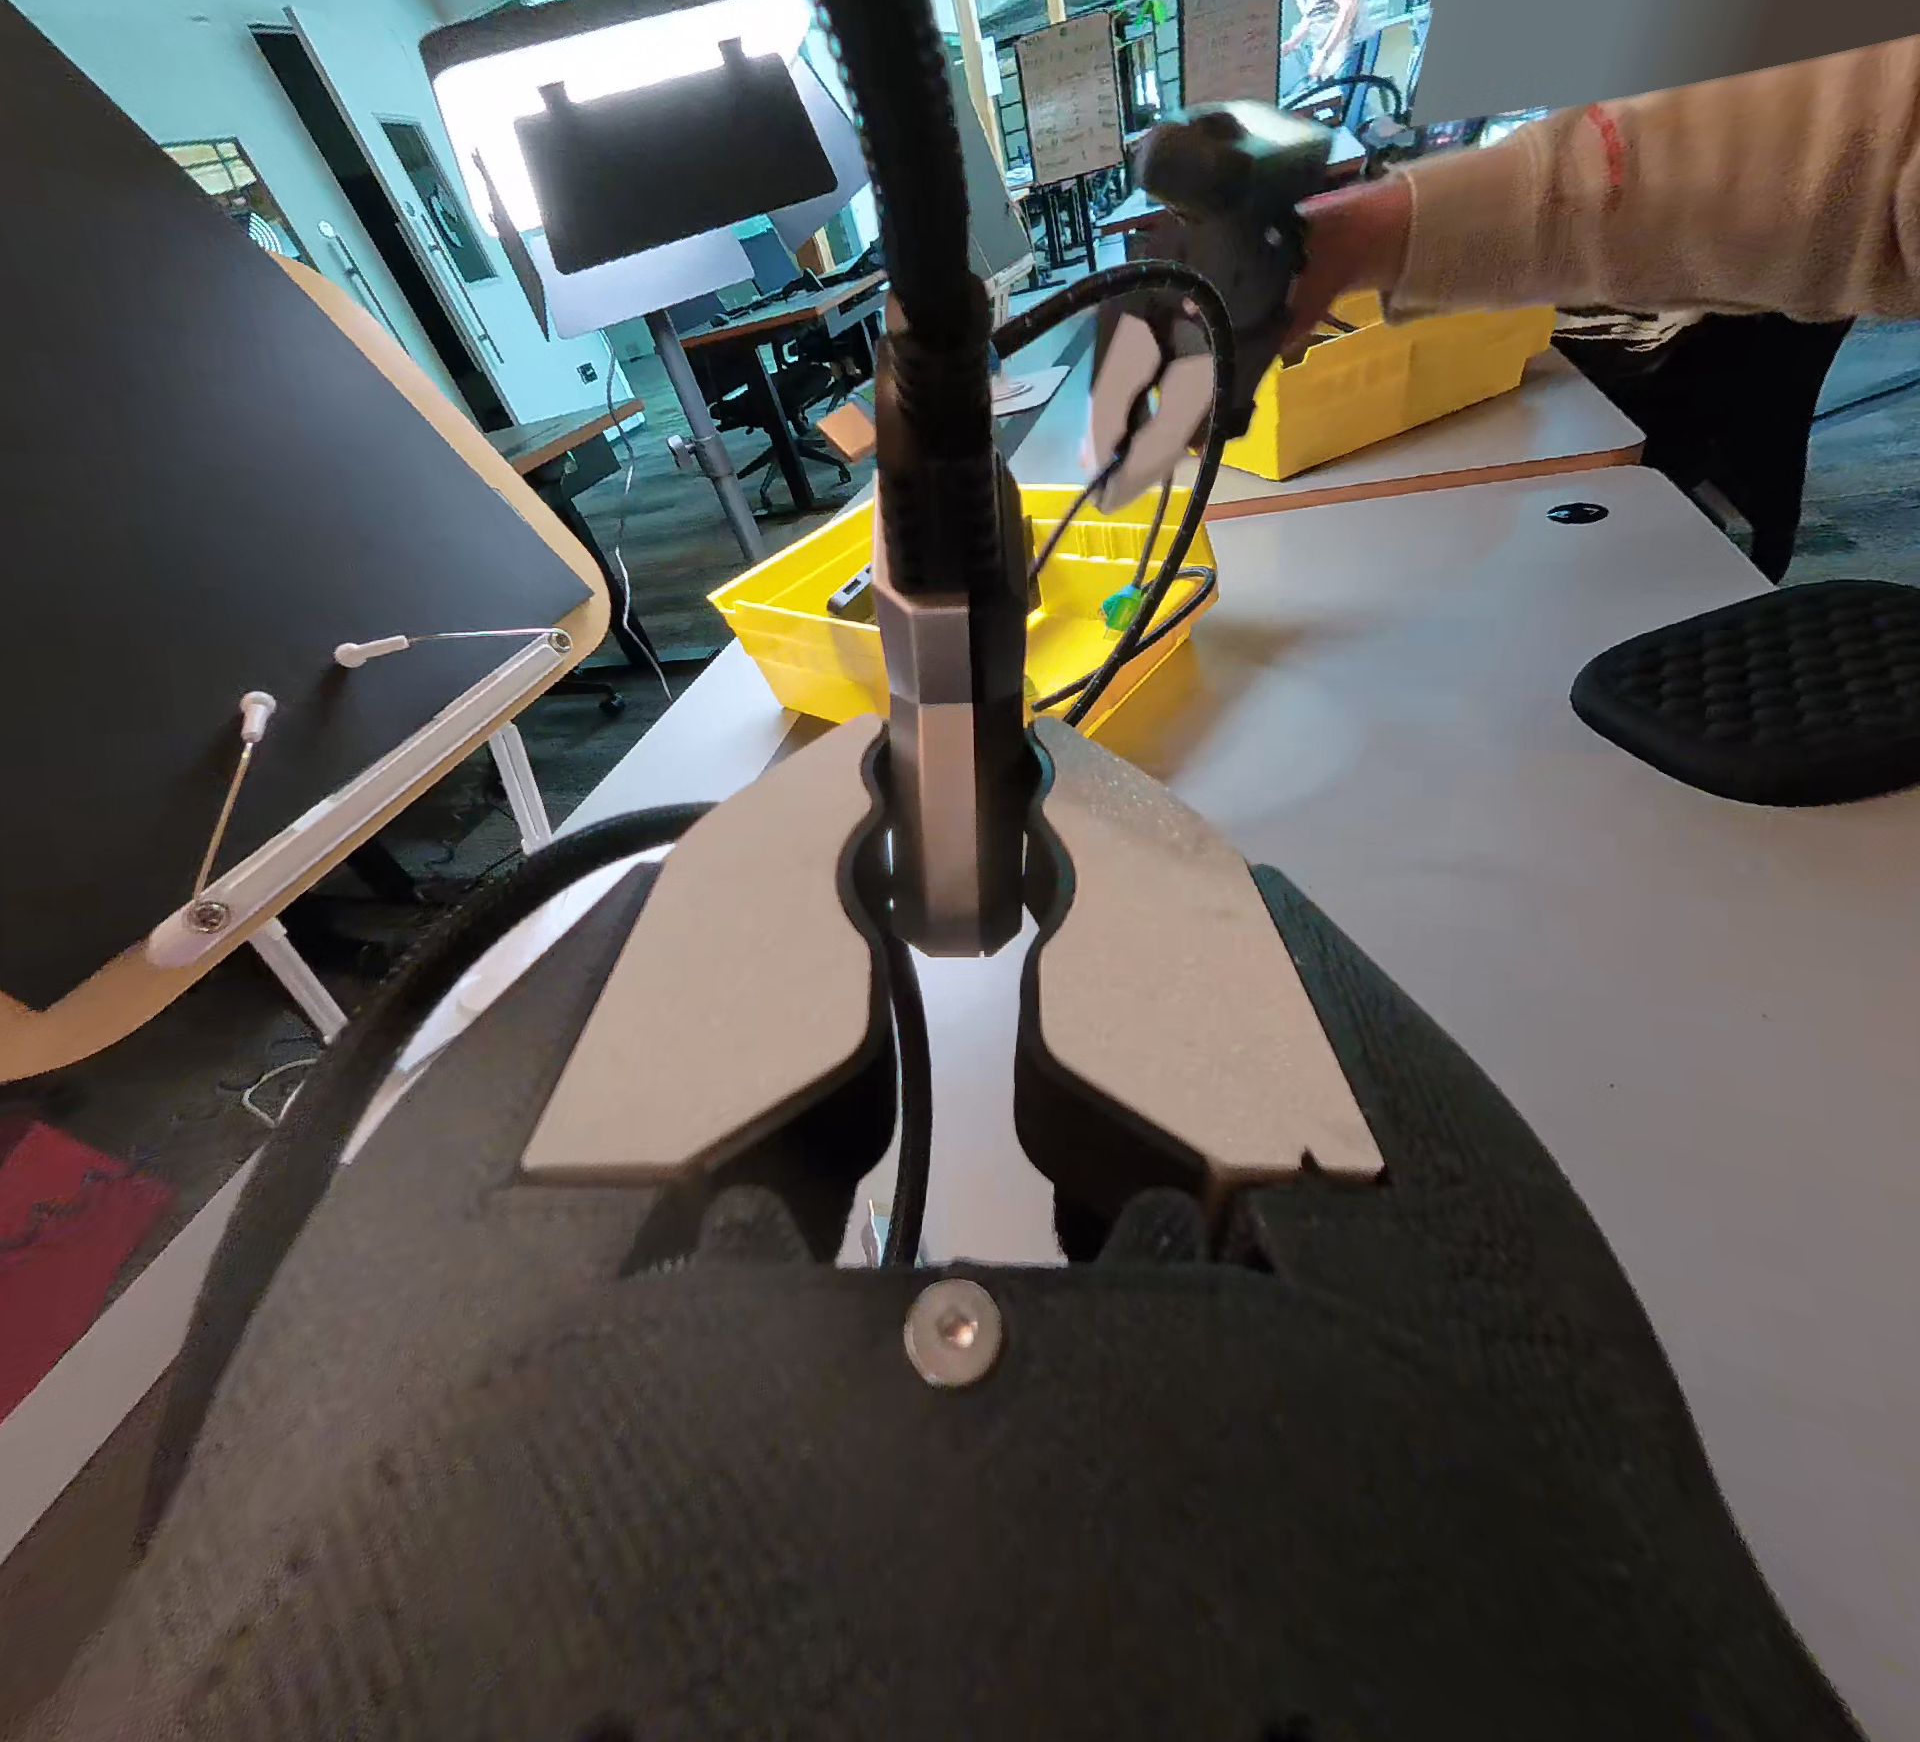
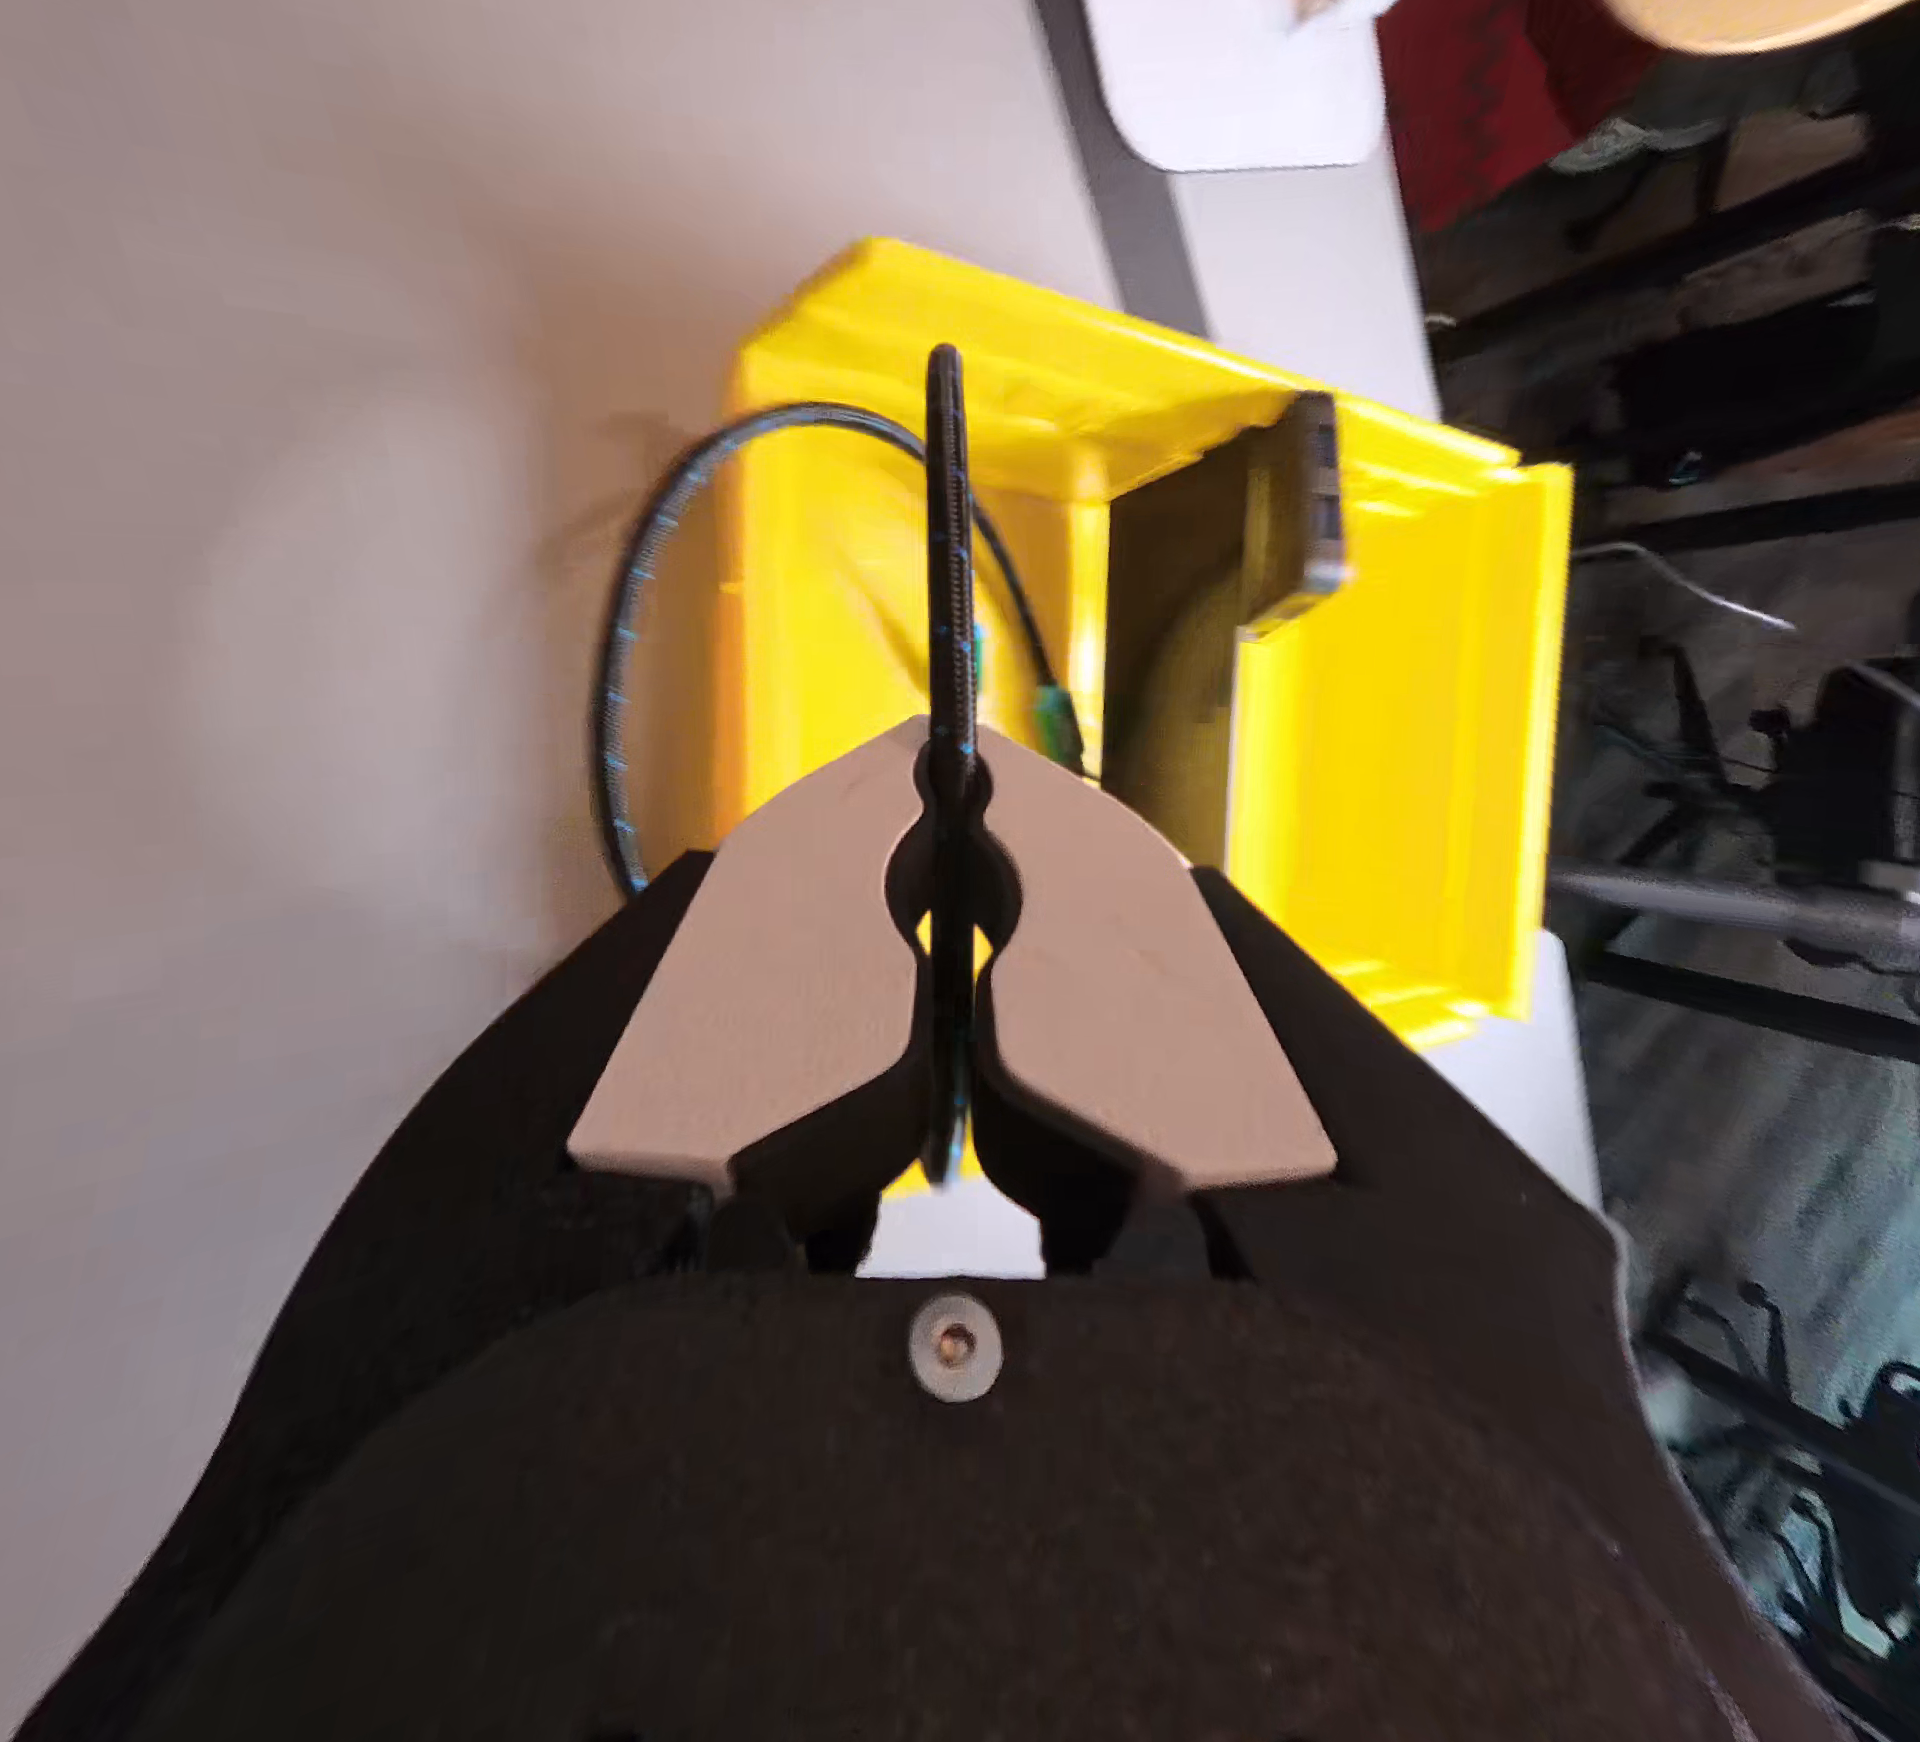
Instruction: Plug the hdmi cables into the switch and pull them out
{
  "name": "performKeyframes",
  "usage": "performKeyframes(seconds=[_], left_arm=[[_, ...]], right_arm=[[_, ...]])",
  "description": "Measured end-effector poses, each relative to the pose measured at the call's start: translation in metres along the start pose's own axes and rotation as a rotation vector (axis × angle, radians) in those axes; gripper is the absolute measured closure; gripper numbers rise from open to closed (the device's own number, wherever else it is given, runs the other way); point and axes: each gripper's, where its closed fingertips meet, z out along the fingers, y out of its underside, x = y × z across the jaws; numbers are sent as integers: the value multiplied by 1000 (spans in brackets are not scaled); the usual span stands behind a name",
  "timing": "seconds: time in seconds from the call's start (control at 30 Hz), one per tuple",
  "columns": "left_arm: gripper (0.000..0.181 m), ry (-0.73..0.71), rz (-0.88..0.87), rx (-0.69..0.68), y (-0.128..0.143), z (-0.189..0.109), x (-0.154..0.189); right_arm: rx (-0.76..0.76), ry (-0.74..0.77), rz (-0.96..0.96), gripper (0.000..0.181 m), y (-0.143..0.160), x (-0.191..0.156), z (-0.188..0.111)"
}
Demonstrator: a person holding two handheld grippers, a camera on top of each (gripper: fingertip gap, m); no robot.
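My left gripper [image 1: 954, 757] is shut on the silver-grey housing of an HDMI plug [image 1: 932, 653]; its thick black braided cable [image 1: 883, 82] rises up out of the jaws. My right gripper [image 2: 948, 762] is shut on a thin black cable with blue flecks [image 2: 948, 549], held above a yellow bin [image 2: 1039, 321]. This cable loops down to a green end [image 2: 1055, 716] in the bin. The grey switch [image 2: 1314, 508] lies in the bin's far part. In the left wrist view the right gripper [image 1: 1132, 425] hangs over the same bin [image 1: 790, 643], where the switch [image 1: 847, 596] is partly hidden.
The bin stands on a grey-white table [image 1: 1403, 861]. A second yellow bin [image 1: 1392, 383] stands behind it. A black mesh pad [image 1: 1766, 684] lies at the right. A tilted black board on a wooden top [image 1: 208, 497] is at the left. A person's beige sleeve [image 1: 1662, 206] reaches in. About 35 cm separates my left fingertips from my right. My left tips are about 40 cm from the grey switch [image 2: 1314, 508], my right tips only 15 cm.
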Motion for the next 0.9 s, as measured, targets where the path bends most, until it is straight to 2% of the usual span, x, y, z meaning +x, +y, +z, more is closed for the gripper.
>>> performKeyframes(seconds=[0.07, 0.17, 0.3, 0.37, 0.43, 0.5, 0.6, 0.73, 0.77, 0.83, 0.9], left_arm=[[160, -7, -3, 1, 0, -1, -1], [160, -5, -9, 4, 0, -1, -1], [160, 0, -6, 1, -2, -1, 0], [160, -1, -8, 4, -2, -1, 0], [160, -1, -12, 6, -2, -1, 0], [160, 0, -17, 7, -2, -1, -1], [160, 6, -20, 7, -1, 0, 0], [160, 15, -25, 11, -2, -1, 2], [160, 17, -28, 14, -2, 0, 2], [160, 20, -31, 17, -2, 0, 2], [160, 22, -34, 15, -2, 0, 2]], right_arm=[[21, -38, 17, 181, -3, -27, 12], [-26, -104, 37, 178, 2, -51, 25], [-73, -93, 36, 157, 7, -58, 31], [-81, -148, 68, 139, 3, -67, 25], [-90, -145, 44, 135, 0, -72, 23], [-140, -110, -4, 140, 4, -75, 28], [-164, -74, -19, 174, 7, -70, 39], [-151, -98, 51, 175, 6, -61, 52], [-163, -114, 63, 171, 8, -61, 57], [-195, -111, 64, 151, 13, -59, 63], [-171, -111, 83, 135, 6, -54, 58]])
